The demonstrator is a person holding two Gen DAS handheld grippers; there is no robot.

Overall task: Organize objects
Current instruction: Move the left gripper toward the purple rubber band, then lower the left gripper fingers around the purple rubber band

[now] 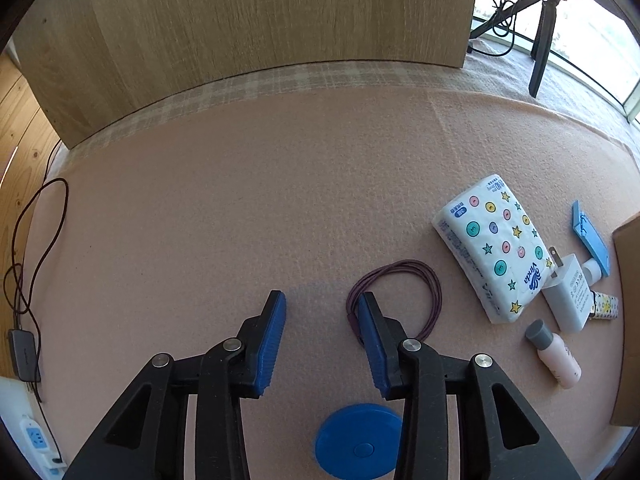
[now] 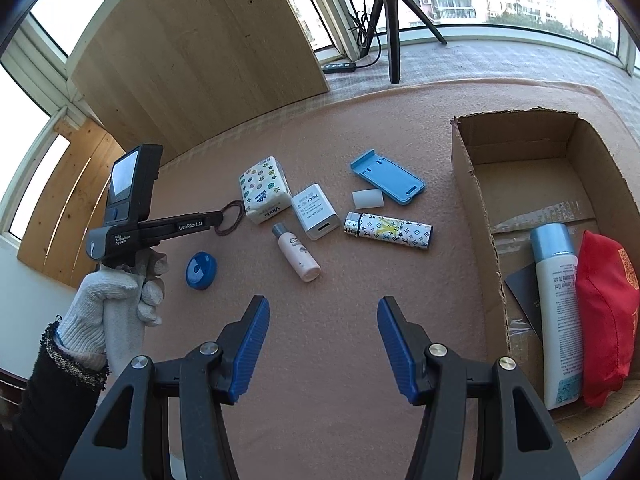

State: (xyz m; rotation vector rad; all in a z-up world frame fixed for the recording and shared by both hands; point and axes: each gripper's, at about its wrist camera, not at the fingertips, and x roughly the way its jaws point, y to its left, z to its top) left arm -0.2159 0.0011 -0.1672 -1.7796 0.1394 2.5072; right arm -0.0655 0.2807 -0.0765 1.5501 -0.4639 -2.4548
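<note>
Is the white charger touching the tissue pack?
Touching. In the right wrist view the charger presses against the tissue pack's corner, with no mat showing between them.

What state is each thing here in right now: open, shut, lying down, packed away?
Left gripper: jaws open, empty, near the hair tie.
Right gripper: jaws open, empty.
Cardboard box: open, partly filled.
Red pouch: in the box.
White bottle: lying in the box.
Pink bottle: capped, lying on the mat.
Hair tie: loose on the mat.
</note>
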